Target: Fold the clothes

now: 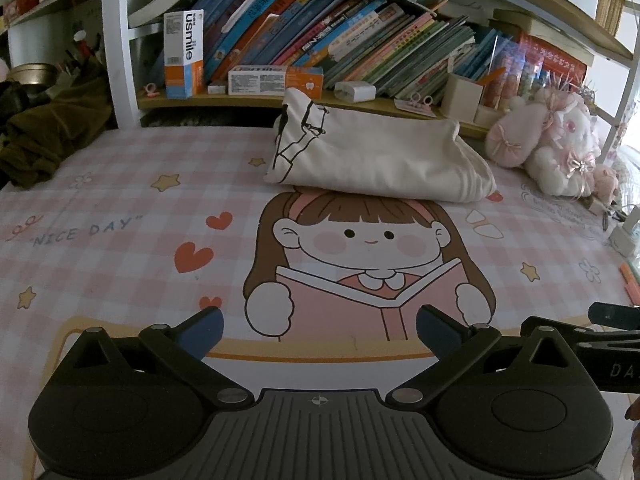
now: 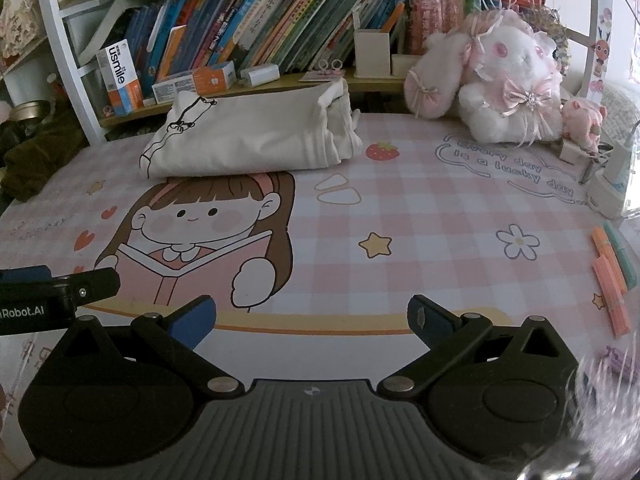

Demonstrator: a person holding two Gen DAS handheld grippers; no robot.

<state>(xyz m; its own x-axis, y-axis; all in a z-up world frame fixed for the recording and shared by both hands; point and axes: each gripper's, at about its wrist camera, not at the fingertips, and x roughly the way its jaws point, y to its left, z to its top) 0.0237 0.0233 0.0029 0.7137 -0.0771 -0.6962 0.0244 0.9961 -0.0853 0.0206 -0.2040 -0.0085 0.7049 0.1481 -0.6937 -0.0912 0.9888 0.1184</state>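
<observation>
A cream garment (image 1: 372,156) with a black line drawing lies folded in a thick bundle at the far side of the pink checked desk mat (image 1: 132,240), just past the cartoon girl's head. The right wrist view shows the same garment (image 2: 248,136) at upper left. My left gripper (image 1: 320,332) is open near the mat's front edge, well short of the garment, with nothing between its blue pads (image 1: 202,334). My right gripper (image 2: 312,324) is also open and empty, beside the left one. Each gripper's side shows at the edge of the other's view.
A bookshelf (image 1: 320,32) full of books and boxes runs behind the mat. A pink and white plush toy (image 2: 500,88) sits at the back right. Orange and green pens (image 2: 612,272) lie at the right edge. A dark cloth (image 1: 44,132) is heaped at the left.
</observation>
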